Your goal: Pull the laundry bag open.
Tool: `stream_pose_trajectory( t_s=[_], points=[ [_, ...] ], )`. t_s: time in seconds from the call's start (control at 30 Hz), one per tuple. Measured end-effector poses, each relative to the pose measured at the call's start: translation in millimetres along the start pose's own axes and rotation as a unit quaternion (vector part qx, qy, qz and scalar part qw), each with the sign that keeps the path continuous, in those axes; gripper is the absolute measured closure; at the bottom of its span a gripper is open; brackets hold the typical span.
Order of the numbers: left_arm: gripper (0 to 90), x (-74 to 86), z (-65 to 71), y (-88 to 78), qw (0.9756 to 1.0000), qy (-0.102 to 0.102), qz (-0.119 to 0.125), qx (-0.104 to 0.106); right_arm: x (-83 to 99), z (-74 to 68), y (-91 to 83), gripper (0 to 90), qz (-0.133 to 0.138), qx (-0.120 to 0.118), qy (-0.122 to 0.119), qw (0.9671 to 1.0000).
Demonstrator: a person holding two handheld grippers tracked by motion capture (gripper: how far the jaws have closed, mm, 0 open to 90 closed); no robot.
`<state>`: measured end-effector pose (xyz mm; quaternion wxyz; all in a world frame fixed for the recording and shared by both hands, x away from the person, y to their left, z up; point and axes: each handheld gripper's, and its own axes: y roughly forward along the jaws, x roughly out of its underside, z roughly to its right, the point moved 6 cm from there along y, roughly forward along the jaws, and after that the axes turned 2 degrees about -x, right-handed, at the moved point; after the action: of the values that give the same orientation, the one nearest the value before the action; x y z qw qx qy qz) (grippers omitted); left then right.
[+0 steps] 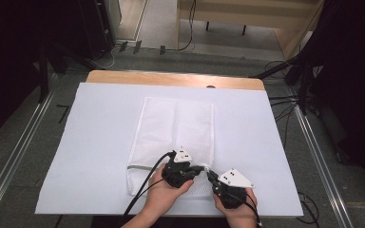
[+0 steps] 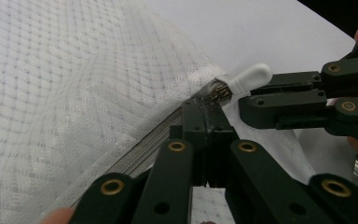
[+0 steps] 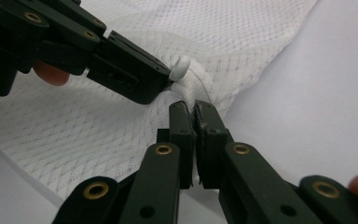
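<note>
A white mesh bag [image 1: 171, 137] is lying flat on a white sheet [image 1: 100, 142] that is covering the table [image 1: 171, 78]. The bag is see-through net with a tiny diamond pattern. A grey zipper [image 1: 140, 167] is running across its near end, and a small white pull tab [image 2: 251, 77] is sitting at the end of the zipper.

The left gripper [image 1: 197, 169] and the right gripper [image 1: 211, 176] are meeting at the bag's near right corner, very close to each other. A hand is holding each one.

The high view is showing the whole bag and where it is lying, but the jaws are too small there to read. The left gripper view is showing the zipper teeth up close, with the left jaws pinching together on the bag's edge by the zipper. It is also showing the right gripper [image 2: 254, 105] just beside the tab. The right gripper view is showing the right jaws squeezing a fold of the bag's cloth below the tab [image 3: 182, 65], with the left gripper [image 3: 165, 79] touching the tab.
</note>
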<state>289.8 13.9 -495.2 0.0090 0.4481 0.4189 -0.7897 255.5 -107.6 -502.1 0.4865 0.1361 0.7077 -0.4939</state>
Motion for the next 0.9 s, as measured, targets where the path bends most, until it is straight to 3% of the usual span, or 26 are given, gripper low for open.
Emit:
stream_pose_trajectory(
  t_s=[0.17,0.27,0.37,0.43,0.5,0.73,0.87,0.9],
  points=[
    [63.6,-3.2,3.0,-8.2,0.9994,-0.010,0.018,0.030,0.2,0.8,0.0,88.5,0.001,0.000,-0.001,1.0000],
    [60.1,-6.1,6.6,-10.3,0.9989,-0.016,0.027,0.036,-0.3,-1.3,0.8,88.5,0.001,0.000,-0.006,1.0000],
    [50.7,-9.6,6.1,-11.0,0.9981,-0.036,0.036,0.035,-0.5,-4.3,1.7,88.5,-0.001,-0.001,-0.012,0.9999],
    [47.7,-11.6,5.1,-11.6,0.9982,-0.039,0.041,0.018,-0.3,-4.5,1.9,88.5,-0.002,-0.001,-0.013,0.9999],
    [42.8,-13.3,7.2,-11.4,0.9980,-0.043,0.045,0.016,0.7,-5.0,2.7,88.5,-0.006,-0.001,-0.014,0.9999],
    [39.8,-20.9,12.4,-2.5,0.9973,-0.065,0.035,0.002,1.2,-7.1,4.5,88.5,-0.009,-0.005,-0.015,0.9998],
    [47.5,-18.9,7.8,-0.2,0.9975,-0.066,0.024,-0.006,1.8,-7.0,4.2,88.5,-0.009,-0.007,-0.016,0.9998],
    [51.7,-18.8,7.3,-2.1,0.9973,-0.069,0.024,0.008,2.2,-6.7,4.3,88.5,-0.010,-0.007,-0.019,0.9997]
  ],
)
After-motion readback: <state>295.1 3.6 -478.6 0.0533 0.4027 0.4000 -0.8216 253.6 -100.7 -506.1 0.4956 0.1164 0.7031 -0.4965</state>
